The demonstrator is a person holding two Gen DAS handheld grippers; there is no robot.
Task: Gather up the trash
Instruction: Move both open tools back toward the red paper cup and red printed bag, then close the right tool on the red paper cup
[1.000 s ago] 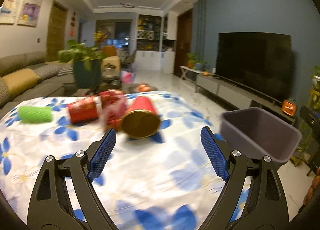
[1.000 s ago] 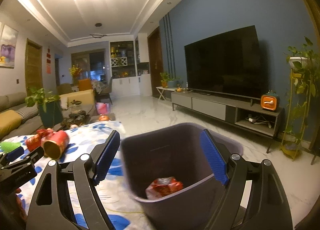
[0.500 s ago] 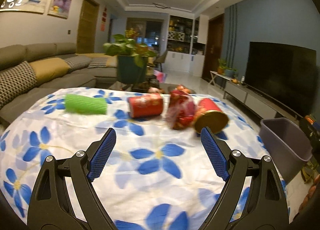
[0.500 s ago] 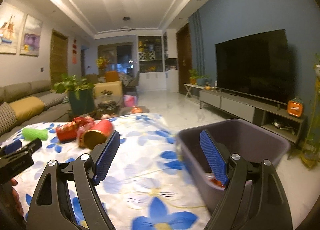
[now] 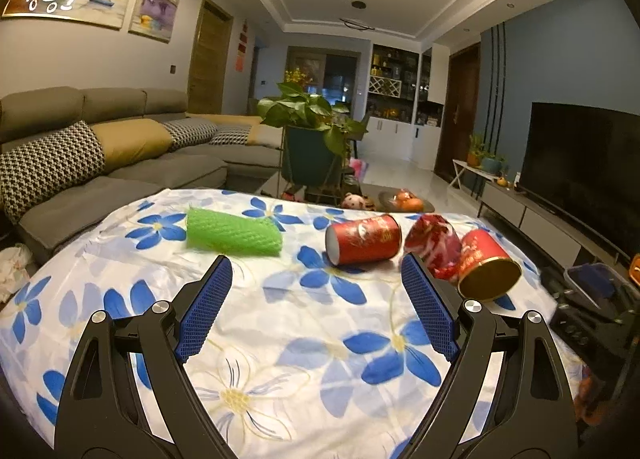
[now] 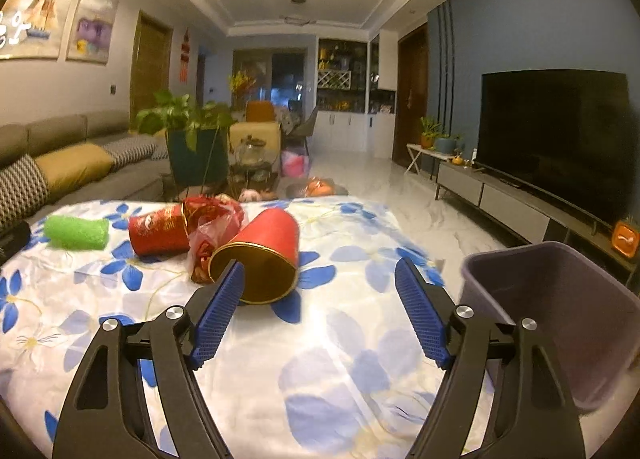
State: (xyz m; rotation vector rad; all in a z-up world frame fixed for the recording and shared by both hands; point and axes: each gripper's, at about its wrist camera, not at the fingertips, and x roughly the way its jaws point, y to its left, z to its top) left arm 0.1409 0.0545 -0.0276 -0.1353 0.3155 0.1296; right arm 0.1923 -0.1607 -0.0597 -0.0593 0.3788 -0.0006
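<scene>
Two red cups (image 6: 256, 259) (image 6: 158, 229), one wrapper (image 6: 212, 223), one green roll (image 6: 76, 232) lay on cloth (image 6: 320, 339); bin (image 6: 560, 299) beside. Left gripper (image 5: 316, 299) spread, empty; right gripper (image 6: 318, 299) just narrowing, nothing between

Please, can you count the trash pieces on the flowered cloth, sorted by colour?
Red cups: 2
Red crumpled wrapper: 1
Green foam net sleeve: 1
Total: 4
</scene>
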